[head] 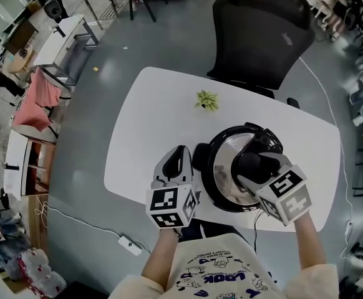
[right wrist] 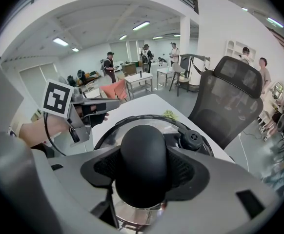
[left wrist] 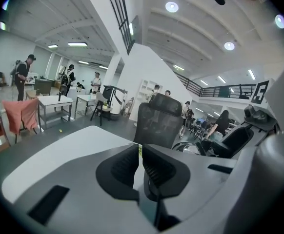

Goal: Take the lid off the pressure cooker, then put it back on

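Right tool [right wrist: 143,172] is clamped on the black knob [right wrist: 143,155] on top of the lid [head: 224,167], one pad on each side of it, jaws spread fairly wide round it. The tool points steeply down onto it. The lid looks seated on the pressure cooker [head: 231,207]; steel top, black rim all round. A small black valve [right wrist: 192,139] sits on the lid just behind the knob.

The cooker is on the white counter [head: 144,123], right half, near my edge. A black side handle [head: 200,156] sticks out on its left.

Left tool [head: 180,156] is clenched with nothing in it; in the left gripper view [left wrist: 138,167] the pads meet with only a thin slit between them. It hangs over the counter just left of the cooker, tips near that side handle. Can't tell if it touches. It points roughly level, slightly down. In the right gripper view it shows at left, its marker cube [right wrist: 58,99] facing the camera.

A small green plant [head: 207,100] is on the counter behind the cooker, apart from it. A black mesh office chair [head: 262,36] stands at the far side of the counter.
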Tool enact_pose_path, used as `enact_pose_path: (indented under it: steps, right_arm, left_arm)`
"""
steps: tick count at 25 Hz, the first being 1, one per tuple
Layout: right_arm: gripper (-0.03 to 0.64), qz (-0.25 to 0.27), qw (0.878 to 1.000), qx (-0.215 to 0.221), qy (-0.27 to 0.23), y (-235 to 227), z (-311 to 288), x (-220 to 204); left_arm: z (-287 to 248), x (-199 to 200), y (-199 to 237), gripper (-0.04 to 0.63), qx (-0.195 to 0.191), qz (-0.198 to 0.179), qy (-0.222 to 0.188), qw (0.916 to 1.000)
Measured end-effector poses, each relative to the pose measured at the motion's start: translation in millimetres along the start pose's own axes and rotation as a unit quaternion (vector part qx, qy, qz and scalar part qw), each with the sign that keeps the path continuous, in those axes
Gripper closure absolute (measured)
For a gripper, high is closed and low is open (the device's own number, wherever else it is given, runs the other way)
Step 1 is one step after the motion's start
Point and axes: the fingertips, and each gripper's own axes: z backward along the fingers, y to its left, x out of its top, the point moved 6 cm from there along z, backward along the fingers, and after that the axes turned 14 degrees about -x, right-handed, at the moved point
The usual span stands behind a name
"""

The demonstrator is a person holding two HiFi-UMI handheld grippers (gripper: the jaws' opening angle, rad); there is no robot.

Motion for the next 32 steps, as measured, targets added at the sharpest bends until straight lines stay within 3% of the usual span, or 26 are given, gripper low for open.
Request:
enact_pose_path:
  steps: [7,12,18,24,32]
  right_arm:
    - [0.322,0.003,1.0,0.0,0.004,0,0,1]
    - [0.321,0.004,1.0,-0.002,0.003,1,0,1]
    - [0.321,0.006,1.0,-0.005,-0.013,1,0,1]
    - [0.321,0.001,1.0,0.009,-0.001,0,-2,2]
    - [0.32,0.013,1.0,0.011,0.013,0,-3,3]
  left_arm:
    - [-17,-22,7,0.494,-0.032,0.086,0.016,0.9956]
    - [-26,-35,7,0.425,-0.06,0.167,0.019,0.984]
    - [-30,-44,8,0.454,-0.072,0.223,0.018,0.9719]
    - [-32,-44,10,0.467,-0.081,0.245,0.007,0.9662]
    - [-32,-44,10,0.471,-0.075,0.25,0.004,0.9654]
